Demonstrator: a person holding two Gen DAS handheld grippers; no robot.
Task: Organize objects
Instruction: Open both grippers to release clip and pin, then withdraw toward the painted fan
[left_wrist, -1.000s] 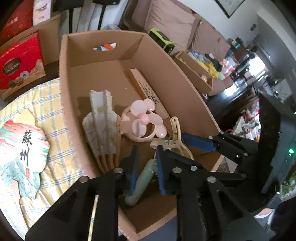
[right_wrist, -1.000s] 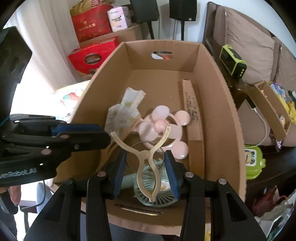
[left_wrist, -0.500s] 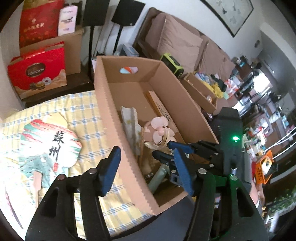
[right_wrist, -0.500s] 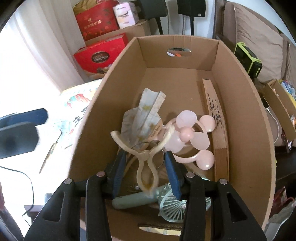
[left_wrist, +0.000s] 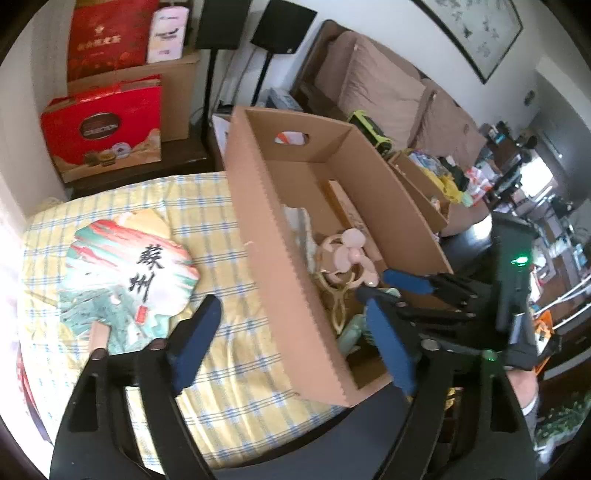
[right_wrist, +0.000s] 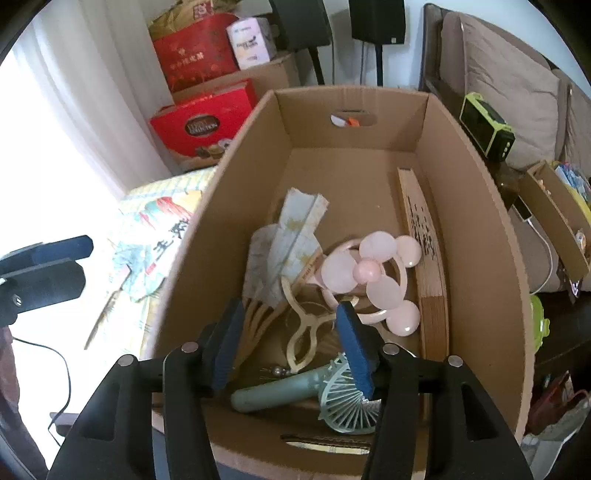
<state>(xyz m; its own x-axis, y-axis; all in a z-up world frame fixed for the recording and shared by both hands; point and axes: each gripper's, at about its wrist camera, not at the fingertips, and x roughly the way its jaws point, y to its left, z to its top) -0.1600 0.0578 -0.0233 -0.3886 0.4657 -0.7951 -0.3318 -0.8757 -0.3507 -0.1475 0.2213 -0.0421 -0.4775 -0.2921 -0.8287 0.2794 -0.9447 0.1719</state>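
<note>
A cardboard box (right_wrist: 476, 229) (left_wrist: 280, 258) stands on a yellow checked cloth (left_wrist: 221, 376). It holds a pink fan (right_wrist: 373, 277), a mint hand fan (right_wrist: 325, 395), a cream clip (right_wrist: 306, 332), a folded paper fan (right_wrist: 295, 229) and a wooden folding fan (right_wrist: 424, 251). My right gripper (right_wrist: 291, 343) is open above the box's near end, over the cream clip, holding nothing. My left gripper (left_wrist: 291, 347) is open and empty, straddling the box's left wall. A painted flat fan (left_wrist: 125, 277) lies on the cloth left of the box.
Red gift boxes (left_wrist: 103, 125) and a carton stand behind the cloth. A sofa with cushions (left_wrist: 380, 92) and a smaller cardboard tray (left_wrist: 424, 192) lie to the right of the box. A green-black device (right_wrist: 484, 125) sits on the sofa arm.
My right gripper opened and let go of the cream clip, which now lies in the box. My left gripper opened, released the mint fan and pulled back out of the box to the left.
</note>
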